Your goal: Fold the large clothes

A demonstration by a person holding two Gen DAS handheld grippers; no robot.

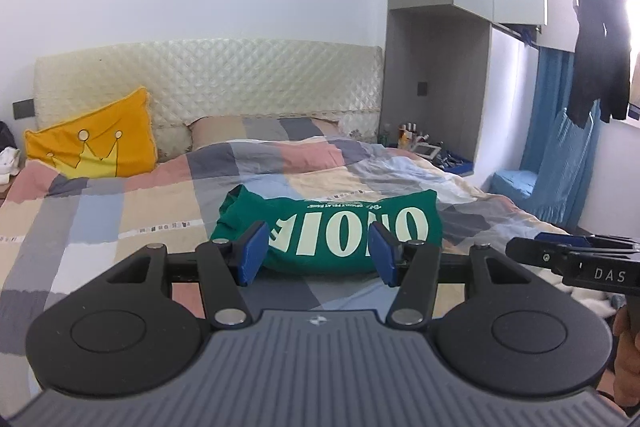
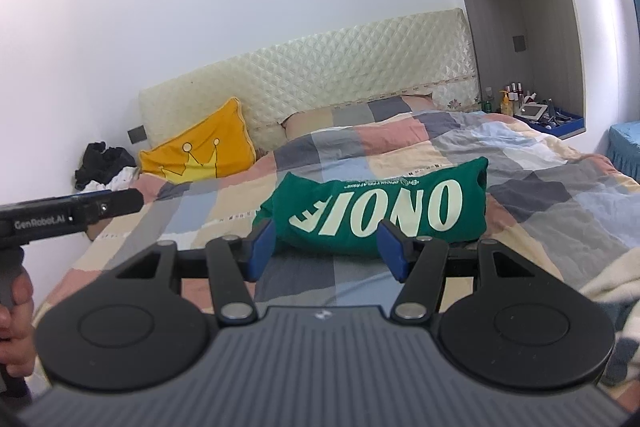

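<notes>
A green T-shirt point(image 1: 328, 231) with large pale letters lies folded into a compact rectangle in the middle of the checked bed cover point(image 1: 120, 211). My left gripper point(image 1: 318, 251) hovers just in front of the shirt. It is open, and nothing sits between its blue pads point(image 1: 253, 251). The right wrist view shows the same shirt point(image 2: 380, 211) from slightly further right. My right gripper point(image 2: 326, 250) is open in front of it, pads bare. Each gripper shows at the edge of the other's view: the right one point(image 1: 568, 259) and the left one point(image 2: 80, 211), each held by a hand.
A yellow crown pillow point(image 1: 92, 143) leans on the quilted headboard point(image 1: 208, 83). Dark and white clothes point(image 2: 104, 163) are piled left of the bed. A niche with bottles point(image 2: 520, 99) and a grey wardrobe stand at right. A cream garment point(image 2: 612, 287) lies at the bed's near right.
</notes>
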